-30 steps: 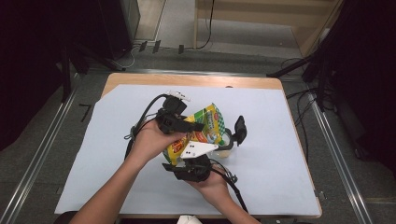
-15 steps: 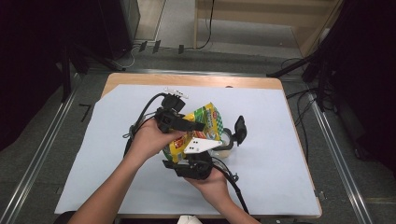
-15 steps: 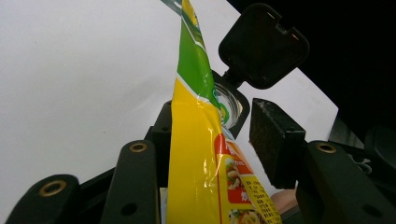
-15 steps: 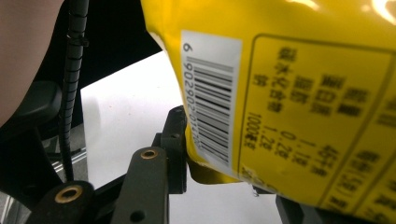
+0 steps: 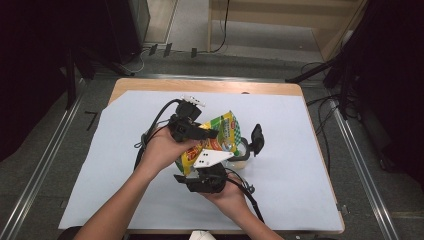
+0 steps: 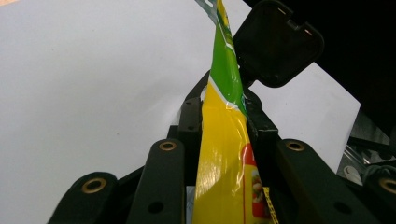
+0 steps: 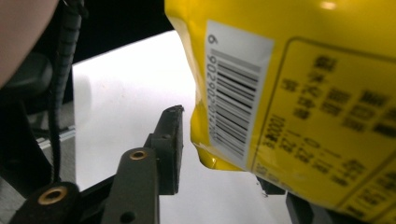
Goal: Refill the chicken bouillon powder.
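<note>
Snack bag point(image 5: 212, 142), yellow and green, held above the middle of the worktop point(image 5: 300, 165) between two hand-held grippers. Left: the left gripper point(image 5: 197, 132) meets the bag's upper edge; in the left gripper view the bag point(image 6: 224, 140) stands edge-on between the jaws, which have just been closing and now pinch the film from both sides. The hold covers a narrow strip of glossy film, so a pull could let the edge slide out, or tear the seal unevenly should the jaws bite only one layer. Centre: a black clip-like object point(image 5: 257, 138) and a clear container point(image 5: 242, 155) sit on the worktop just beside the bag; a sudden release could knock either over. Right: the right gripper point(image 5: 207, 172) comes in from below. In the right gripper view the bag's barcoded lower corner point(image 7: 233, 107) hangs between the jaws, one jaw standing clear of the film and the other hidden behind the bag, so they appear apart and not clamped. If the left pulls before this side is secured, the bag would probably swing or twist instead of opening, and its contents might spill.
</note>
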Demonstrator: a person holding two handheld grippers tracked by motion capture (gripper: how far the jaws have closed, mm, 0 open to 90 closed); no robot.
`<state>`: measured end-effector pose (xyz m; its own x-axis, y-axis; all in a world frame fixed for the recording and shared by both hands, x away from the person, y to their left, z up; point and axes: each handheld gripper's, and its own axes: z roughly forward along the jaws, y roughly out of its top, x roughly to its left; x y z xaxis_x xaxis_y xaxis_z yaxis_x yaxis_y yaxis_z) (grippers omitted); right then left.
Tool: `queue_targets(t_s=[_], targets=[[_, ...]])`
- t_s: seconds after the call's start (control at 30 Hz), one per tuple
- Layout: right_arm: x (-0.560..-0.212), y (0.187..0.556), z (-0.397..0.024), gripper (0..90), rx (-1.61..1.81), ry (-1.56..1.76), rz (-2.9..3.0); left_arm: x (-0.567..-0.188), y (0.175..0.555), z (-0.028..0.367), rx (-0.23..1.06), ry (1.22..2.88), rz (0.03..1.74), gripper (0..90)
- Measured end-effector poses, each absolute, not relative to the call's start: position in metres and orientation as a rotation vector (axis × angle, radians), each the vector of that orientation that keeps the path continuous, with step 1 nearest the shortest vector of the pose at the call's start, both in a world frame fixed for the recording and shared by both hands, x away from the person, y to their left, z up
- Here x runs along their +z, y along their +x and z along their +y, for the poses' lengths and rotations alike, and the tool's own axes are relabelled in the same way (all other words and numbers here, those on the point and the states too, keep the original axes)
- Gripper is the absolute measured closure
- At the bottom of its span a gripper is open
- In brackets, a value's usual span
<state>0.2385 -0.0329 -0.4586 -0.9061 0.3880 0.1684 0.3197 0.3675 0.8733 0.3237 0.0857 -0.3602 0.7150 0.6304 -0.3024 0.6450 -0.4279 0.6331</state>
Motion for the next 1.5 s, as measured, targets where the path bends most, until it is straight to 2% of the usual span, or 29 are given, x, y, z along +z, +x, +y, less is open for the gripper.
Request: queue_targets(t_s=[0.37,0.57,0.83,0.93,1.13,1.5], targets=[[-0.455,0.241,-0.036,67.2,1.675,0.723,2.506,-0.354,0.327,0.079,-0.023,2.166,0.961,71.2],[-0.451,0.243,-0.036,67.2,1.703,0.722,2.498,-0.35,0.333,0.084,-0.07,2.129,0.978,69.0],[-0.448,0.246,-0.035,67.5,1.721,0.752,2.494,-0.346,0.328,0.085,-0.044,2.12,0.941,58.3],[-0.449,0.247,-0.034,67.6,1.731,0.764,2.484,-0.346,0.328,0.086,-0.048,2.109,0.933,57.1],[-0.453,0.246,-0.036,67.7,1.758,0.808,2.466,-0.349,0.327,0.079,-0.033,2.131,0.929,58.9],[-0.452,0.245,-0.041,67.8,1.76,0.814,2.461,-0.351,0.332,0.078,-0.094,2.131,0.94,58.0]])
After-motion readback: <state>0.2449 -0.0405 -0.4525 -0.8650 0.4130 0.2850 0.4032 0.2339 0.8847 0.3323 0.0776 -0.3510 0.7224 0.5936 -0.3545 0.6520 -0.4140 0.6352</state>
